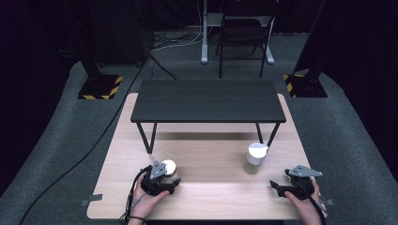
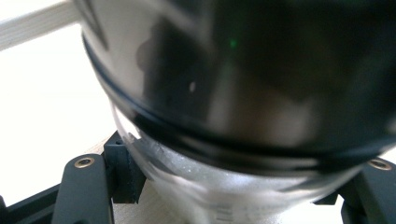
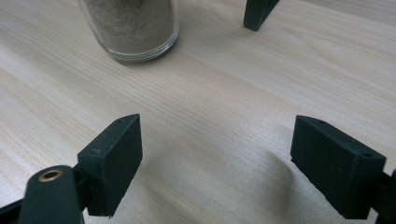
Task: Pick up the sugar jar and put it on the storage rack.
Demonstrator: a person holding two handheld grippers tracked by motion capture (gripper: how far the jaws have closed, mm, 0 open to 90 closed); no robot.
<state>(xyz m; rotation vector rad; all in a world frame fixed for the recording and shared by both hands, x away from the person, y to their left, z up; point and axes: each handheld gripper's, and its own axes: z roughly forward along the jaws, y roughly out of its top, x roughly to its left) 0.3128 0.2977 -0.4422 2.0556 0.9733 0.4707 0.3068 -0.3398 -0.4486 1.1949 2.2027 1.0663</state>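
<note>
Two glass jars with white lids stand on the light wooden table (image 1: 211,192). My left gripper (image 1: 168,182) is shut on the left jar (image 1: 169,168) near the table's front left. In the left gripper view the glass jar (image 2: 233,93) looms close, and the black pads (image 2: 122,173) press on its lower sides. The right jar (image 1: 256,158) stands free at the centre right and holds sandy powder (image 3: 133,28). My right gripper (image 1: 278,182) rests open at the front right, a short way from that jar. Between its jaws (image 3: 217,163) there is only bare wood.
A low black table (image 1: 209,101) stands on the far half of the wooden table, one leg (image 3: 258,11) close behind the right jar. Beyond are a black chair (image 1: 241,35), stand bases with yellow-black tape (image 1: 99,87) and cables on grey carpet.
</note>
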